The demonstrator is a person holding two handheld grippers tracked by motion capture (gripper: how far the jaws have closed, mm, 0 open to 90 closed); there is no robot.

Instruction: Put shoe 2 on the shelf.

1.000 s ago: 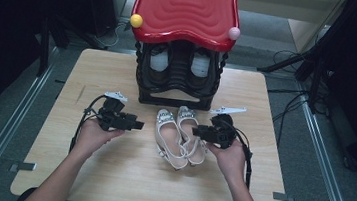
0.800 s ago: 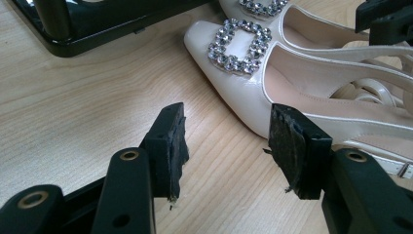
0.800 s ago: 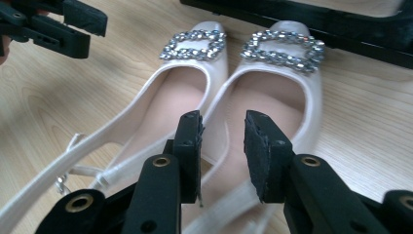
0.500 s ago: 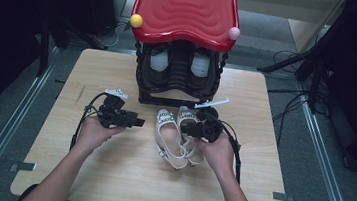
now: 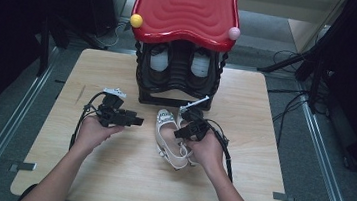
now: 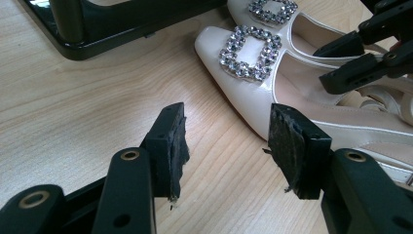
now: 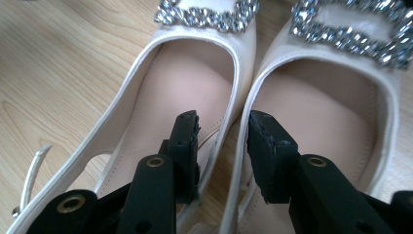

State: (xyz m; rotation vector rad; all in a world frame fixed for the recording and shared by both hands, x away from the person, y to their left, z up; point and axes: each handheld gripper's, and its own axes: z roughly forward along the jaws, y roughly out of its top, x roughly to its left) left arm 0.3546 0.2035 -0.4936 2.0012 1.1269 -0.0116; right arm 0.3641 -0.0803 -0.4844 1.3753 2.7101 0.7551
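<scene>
A pair of cream slingback shoes [image 5: 167, 142] with rhinestone buckles lies in the middle of the table, toes toward the rack. My right gripper [image 5: 181, 131] hangs over them, with one jaw inside each shoe. In the right gripper view its jaws [image 7: 223, 146] straddle the two touching inner walls of the left shoe [image 7: 180, 83] and right shoe [image 7: 331, 97], with a narrow gap left on each side. My left gripper [image 5: 136, 121] stands open just left of the pair. It [image 6: 226, 141] points at the near shoe's side [image 6: 253, 73] and holds nothing.
A shoe rack with a red wavy top [image 5: 186, 11] and a black frame [image 5: 166, 101] stands at the back centre, with white shoes on its shelf. Its base [image 6: 97, 29] lies close beyond the left gripper. Bare wood lies left, right and in front.
My right gripper has moved left from beside the shoes to over them, and its jaws now reach into both. The left gripper has barely moved.
</scene>
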